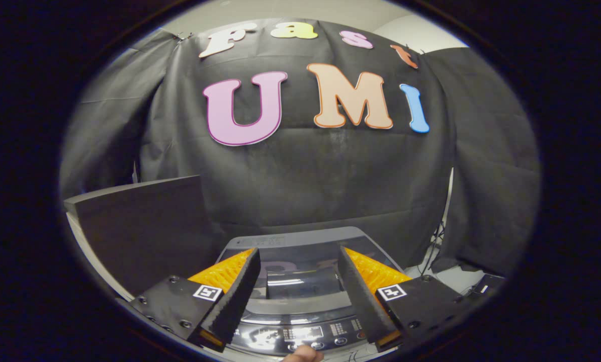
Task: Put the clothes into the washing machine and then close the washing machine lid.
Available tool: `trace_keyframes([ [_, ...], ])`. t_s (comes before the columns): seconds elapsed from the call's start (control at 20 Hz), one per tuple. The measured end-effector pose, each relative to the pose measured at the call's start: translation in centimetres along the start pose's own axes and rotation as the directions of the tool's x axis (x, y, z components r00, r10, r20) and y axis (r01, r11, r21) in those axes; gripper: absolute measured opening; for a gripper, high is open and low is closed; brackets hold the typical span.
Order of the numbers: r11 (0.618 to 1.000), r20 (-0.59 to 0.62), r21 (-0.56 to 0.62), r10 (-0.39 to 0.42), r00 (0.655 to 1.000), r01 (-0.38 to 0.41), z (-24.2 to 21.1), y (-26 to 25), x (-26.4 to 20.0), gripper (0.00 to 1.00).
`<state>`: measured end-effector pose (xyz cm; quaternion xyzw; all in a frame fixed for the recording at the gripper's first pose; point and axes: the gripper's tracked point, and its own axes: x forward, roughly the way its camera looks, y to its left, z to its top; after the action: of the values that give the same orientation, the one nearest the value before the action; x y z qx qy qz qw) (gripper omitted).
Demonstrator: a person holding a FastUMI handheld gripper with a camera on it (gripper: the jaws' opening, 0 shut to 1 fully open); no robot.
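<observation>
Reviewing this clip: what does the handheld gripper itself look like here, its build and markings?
The gripper has two wedge-shaped fingers with ribbed, sawtooth-textured inner faces. Each finger sits on a dark, flat block fixed with small screws, and each block bears a square black-and-white tag. A bare fingertip shows just below, near the grey top-loading washing machine.

Claw (pixel 297 261), 2 square-marker tags, screws, ridged pads (pixel 240 296)

One washing machine (pixel 300 281), one dark panel (pixel 144 226), one gripper (pixel 298 261) with two spread fingers, perhaps one fingertip (pixel 303 355).
</observation>
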<state>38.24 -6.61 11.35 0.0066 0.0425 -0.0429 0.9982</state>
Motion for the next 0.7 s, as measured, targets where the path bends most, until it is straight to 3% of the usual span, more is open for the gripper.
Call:
trace_keyframes([
  [0.3,0.999,0.040,-0.033,-0.015,0.999,0.016,-1.4,-1.0,-6.6,0.96],
  [0.5,0.999,0.014,0.032,-0.014,1.000,0.013,-2.3,-1.9,-9.1,0.96],
  [0.7,0.999,0.094,0.001,-0.037,0.995,0.037,0.1,-2.9,-12.3,0.97],
])
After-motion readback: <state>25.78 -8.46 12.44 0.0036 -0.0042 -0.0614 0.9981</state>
